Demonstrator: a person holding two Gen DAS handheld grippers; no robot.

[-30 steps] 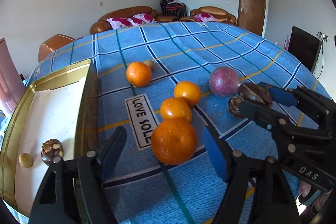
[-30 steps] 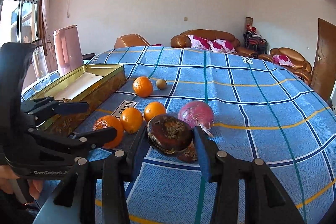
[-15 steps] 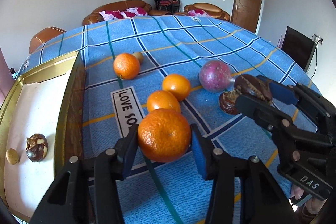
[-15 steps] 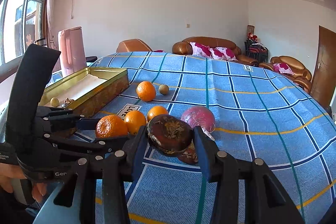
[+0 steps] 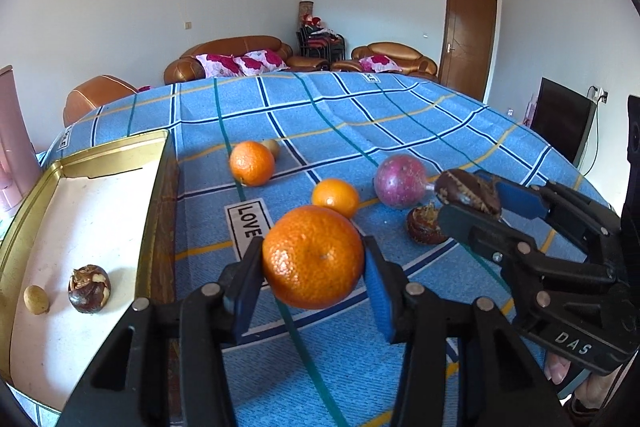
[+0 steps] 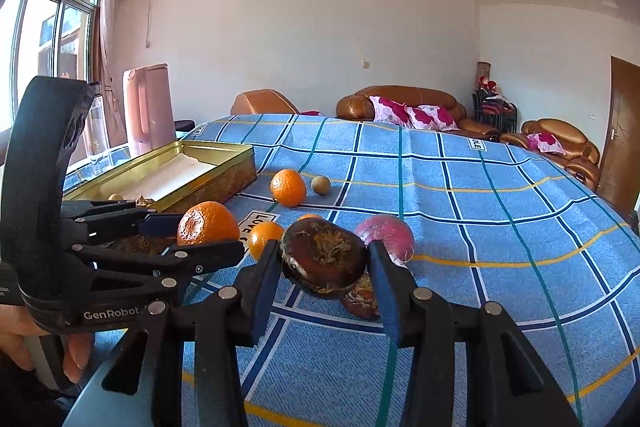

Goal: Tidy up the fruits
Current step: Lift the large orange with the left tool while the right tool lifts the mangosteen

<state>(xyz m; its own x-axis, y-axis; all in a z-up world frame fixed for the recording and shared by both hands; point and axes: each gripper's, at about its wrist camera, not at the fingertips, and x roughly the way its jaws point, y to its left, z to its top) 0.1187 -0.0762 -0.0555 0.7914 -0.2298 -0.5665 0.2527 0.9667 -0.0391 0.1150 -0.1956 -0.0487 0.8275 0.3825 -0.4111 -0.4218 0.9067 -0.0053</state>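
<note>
Left gripper (image 5: 314,273) is clamped on the big orange (image 5: 313,257), pads pressing both flanks, fruit lifted clear of the blue checked cloth (image 5: 360,123). Right gripper (image 6: 325,267) grips a dark brown water chestnut (image 6: 324,257) just as firmly, held above another chestnut (image 6: 362,301) on the cloth. From the held orange, the gold tin (image 5: 24,195) sits at nine o'clock, with a chestnut (image 5: 89,289) and a small yellowish fruit (image 5: 36,299) inside. Two oranges (image 5: 252,163) (image 5: 335,197) and a purple fruit (image 5: 400,181) lie between twelve and two.

your left gripper (image 5: 314,291) and right gripper (image 6: 325,277): black linkage frames, silver rivets, blue pads, white lettering.
</note>
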